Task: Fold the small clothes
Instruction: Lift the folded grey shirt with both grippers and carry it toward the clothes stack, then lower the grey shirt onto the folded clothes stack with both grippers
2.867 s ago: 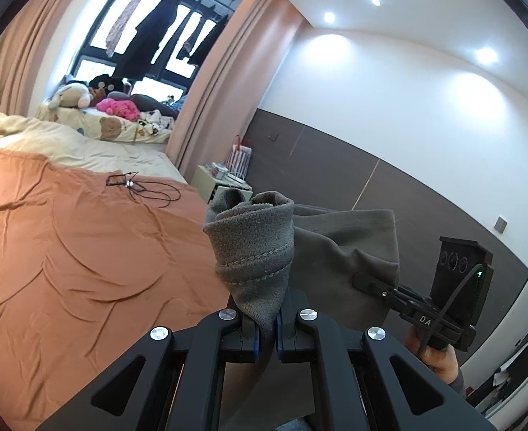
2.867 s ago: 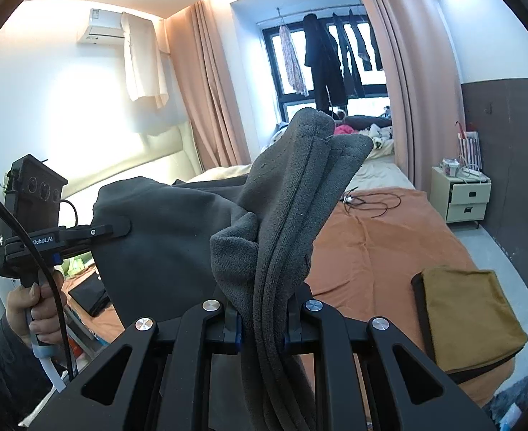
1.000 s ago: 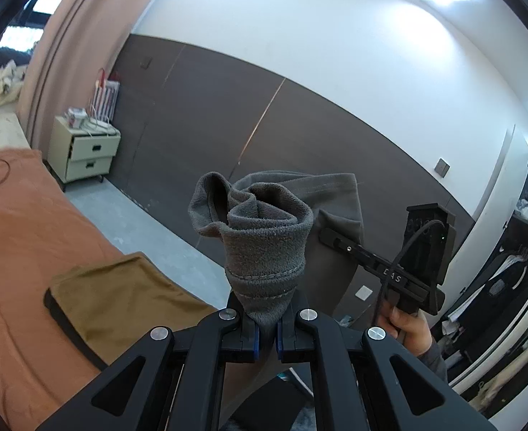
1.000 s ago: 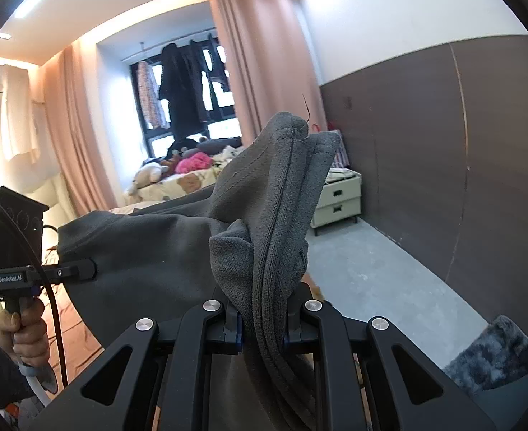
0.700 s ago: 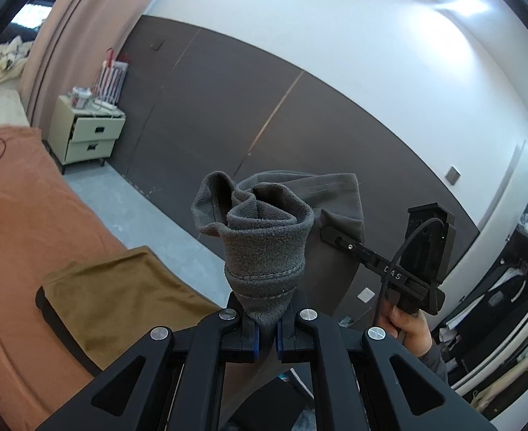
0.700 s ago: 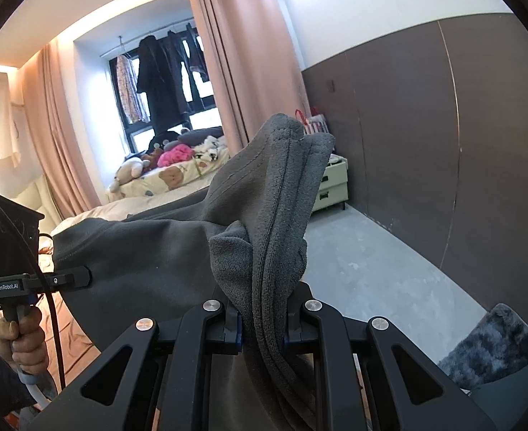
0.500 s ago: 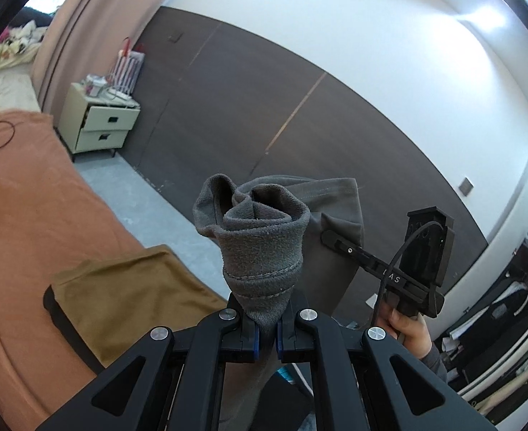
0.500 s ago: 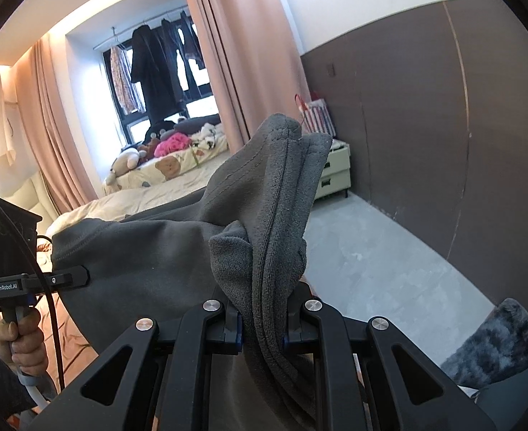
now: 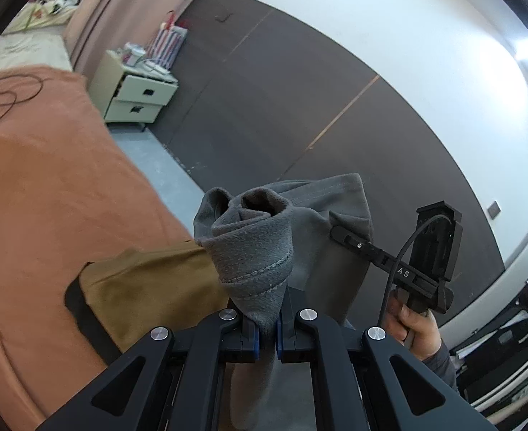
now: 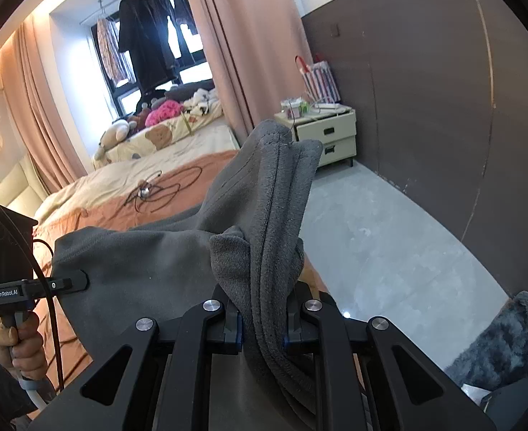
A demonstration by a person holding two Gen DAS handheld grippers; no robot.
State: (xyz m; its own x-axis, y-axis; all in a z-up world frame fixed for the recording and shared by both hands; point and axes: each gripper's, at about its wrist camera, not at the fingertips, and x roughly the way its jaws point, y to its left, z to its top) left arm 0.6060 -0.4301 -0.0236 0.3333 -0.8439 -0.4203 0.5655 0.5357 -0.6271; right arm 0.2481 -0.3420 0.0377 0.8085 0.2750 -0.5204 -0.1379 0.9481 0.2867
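A grey fleece garment [image 9: 253,240] hangs in the air, stretched between both grippers. My left gripper [image 9: 267,330] is shut on a bunched, stitched corner of it that rises above the jaws. My right gripper [image 10: 262,327] is shut on a thick folded edge of the same grey garment [image 10: 264,208]; the cloth spans leftward to the other gripper, seen at the left edge. In the left wrist view the right gripper [image 9: 339,231] shows from the side, held by a hand. A folded mustard-brown garment [image 9: 145,287] lies on the orange bed just below the left gripper.
The orange bedspread [image 9: 41,179] fills the left side, with a black cable [image 10: 163,190] lying on it. A cream nightstand [image 10: 325,133] stands by the dark wall panel. Grey floor [image 10: 371,233] lies beside the bed; a dark fluffy rug [image 10: 504,341] sits at the right.
Both grippers swung sideways and dipped with the grey garment still clamped. The bed and the mustard garment have come closer and higher in the left wrist view.
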